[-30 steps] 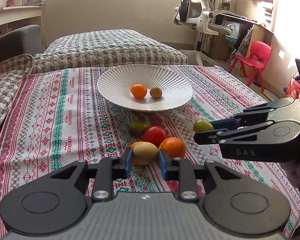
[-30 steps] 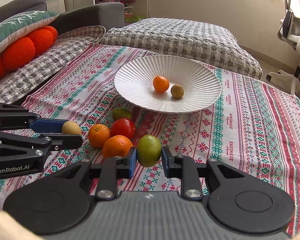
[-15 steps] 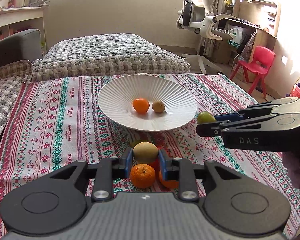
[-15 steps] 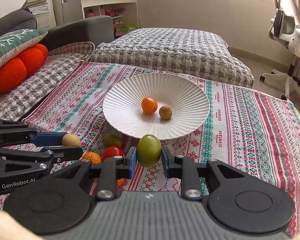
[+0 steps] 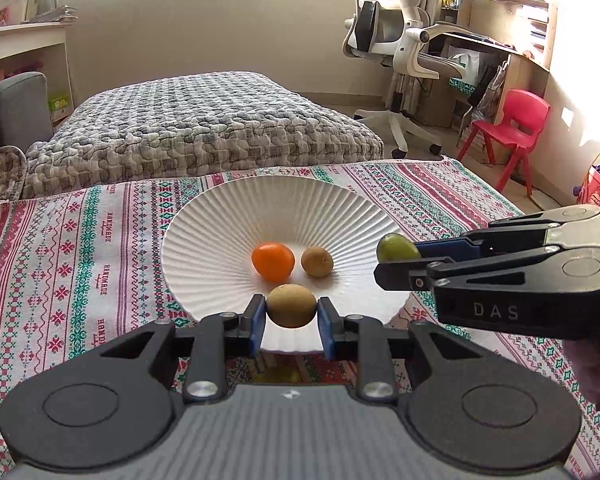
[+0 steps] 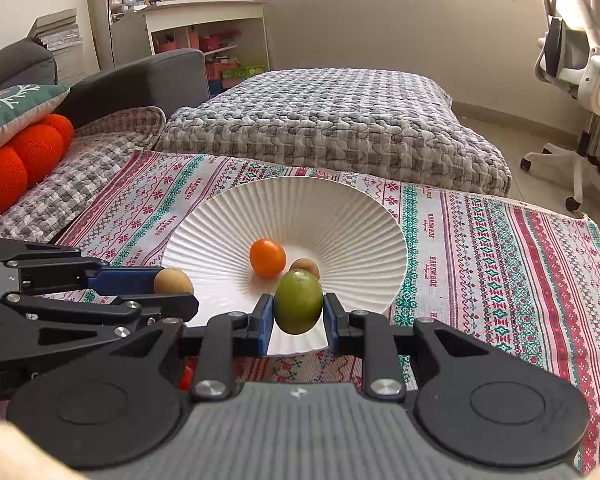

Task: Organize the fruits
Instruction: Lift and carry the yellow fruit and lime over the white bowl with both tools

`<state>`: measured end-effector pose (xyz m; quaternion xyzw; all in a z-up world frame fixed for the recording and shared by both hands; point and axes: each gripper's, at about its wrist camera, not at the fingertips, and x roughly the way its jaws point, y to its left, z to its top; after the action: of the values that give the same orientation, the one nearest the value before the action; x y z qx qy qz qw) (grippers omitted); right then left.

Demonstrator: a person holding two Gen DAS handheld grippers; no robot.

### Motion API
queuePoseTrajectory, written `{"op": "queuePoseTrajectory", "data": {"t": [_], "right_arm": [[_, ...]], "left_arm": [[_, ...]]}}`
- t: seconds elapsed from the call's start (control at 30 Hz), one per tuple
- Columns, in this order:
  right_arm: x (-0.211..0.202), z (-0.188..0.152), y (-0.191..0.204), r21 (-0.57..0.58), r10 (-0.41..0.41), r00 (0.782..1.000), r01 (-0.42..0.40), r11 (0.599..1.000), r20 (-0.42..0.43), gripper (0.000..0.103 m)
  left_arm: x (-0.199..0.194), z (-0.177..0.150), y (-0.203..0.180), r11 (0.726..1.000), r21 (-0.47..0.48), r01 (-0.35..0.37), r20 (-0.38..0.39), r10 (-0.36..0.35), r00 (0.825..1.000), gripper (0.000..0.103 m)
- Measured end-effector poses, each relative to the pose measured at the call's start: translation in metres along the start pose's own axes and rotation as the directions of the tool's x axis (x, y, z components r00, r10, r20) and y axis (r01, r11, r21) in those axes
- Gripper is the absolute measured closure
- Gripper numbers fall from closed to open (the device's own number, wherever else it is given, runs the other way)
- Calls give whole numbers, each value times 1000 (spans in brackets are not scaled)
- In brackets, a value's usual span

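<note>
In the lower middle of the frame, the left gripper (image 5: 291,315) is closed around a brown fruit (image 5: 291,305). The right gripper (image 6: 298,317) clamps a green fruit (image 6: 298,301). Both fruits are over the near rim of the white plate (image 5: 220,240).

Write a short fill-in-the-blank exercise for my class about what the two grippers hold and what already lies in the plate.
1. The left gripper is shut on a ____ fruit.
2. The right gripper is shut on a ____ fruit.
3. The white plate already holds ____ fruits.
4. Beside the orange fruit in the plate lies a smaller ____ one.

Missing words: tan; green; two; brown
</note>
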<state>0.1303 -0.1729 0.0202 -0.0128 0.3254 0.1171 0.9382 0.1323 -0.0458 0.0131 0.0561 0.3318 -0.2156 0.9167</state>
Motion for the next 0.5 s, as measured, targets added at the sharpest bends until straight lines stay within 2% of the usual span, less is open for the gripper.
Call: {"op": "queuePoseTrajectory", "data": {"t": [0.17, 0.5], "right_arm": [[15, 4, -9, -9, 20, 1000, -20, 1000, -10, 79], [45, 10, -23, -9, -2, 1000, 2, 1000, -30, 79]], "left_arm": [[25, 3, 3, 1000, 8, 23, -27, -23, 999, 83], [61, 8, 3, 999, 18, 34, -51, -33, 998, 83]]}}
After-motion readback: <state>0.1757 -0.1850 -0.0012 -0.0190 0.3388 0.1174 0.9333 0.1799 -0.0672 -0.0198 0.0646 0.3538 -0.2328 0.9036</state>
